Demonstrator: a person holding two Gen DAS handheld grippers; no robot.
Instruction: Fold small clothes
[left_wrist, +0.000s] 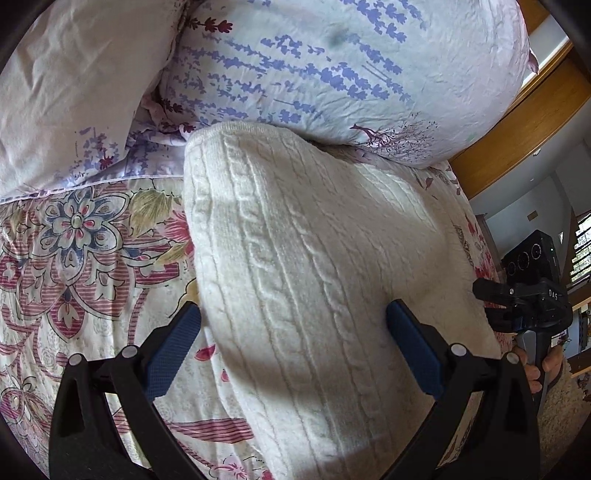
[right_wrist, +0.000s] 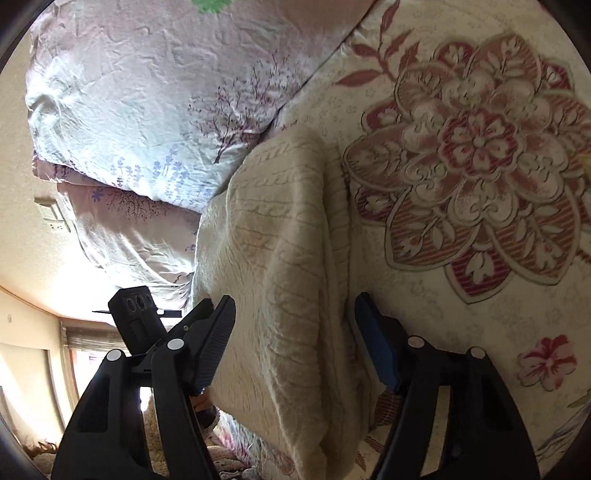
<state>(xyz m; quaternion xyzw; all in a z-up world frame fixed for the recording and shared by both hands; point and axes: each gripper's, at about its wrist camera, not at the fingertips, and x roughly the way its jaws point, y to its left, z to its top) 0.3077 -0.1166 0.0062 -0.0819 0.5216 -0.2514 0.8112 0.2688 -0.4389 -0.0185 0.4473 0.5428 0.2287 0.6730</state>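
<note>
A cream cable-knit garment (left_wrist: 314, 266) lies folded into a long strip on the floral bedspread (left_wrist: 74, 251), its far end against a pillow. My left gripper (left_wrist: 291, 325) is open just above it, one blue pad on each side, holding nothing. In the right wrist view the same garment (right_wrist: 280, 280) shows a raised lengthwise fold. My right gripper (right_wrist: 295, 328) is open with its fingers on either side of the garment's near part, empty. The right gripper (left_wrist: 524, 295) also shows in the left wrist view at the right edge, off the garment's side.
Two lavender-print pillows (left_wrist: 332, 66) lie at the head of the bed, the garment's end touching one. A wooden bed frame (left_wrist: 524, 122) runs at the right. The bed's edge drops off beside the right gripper. The bedspread (right_wrist: 480, 184) stretches right of the garment.
</note>
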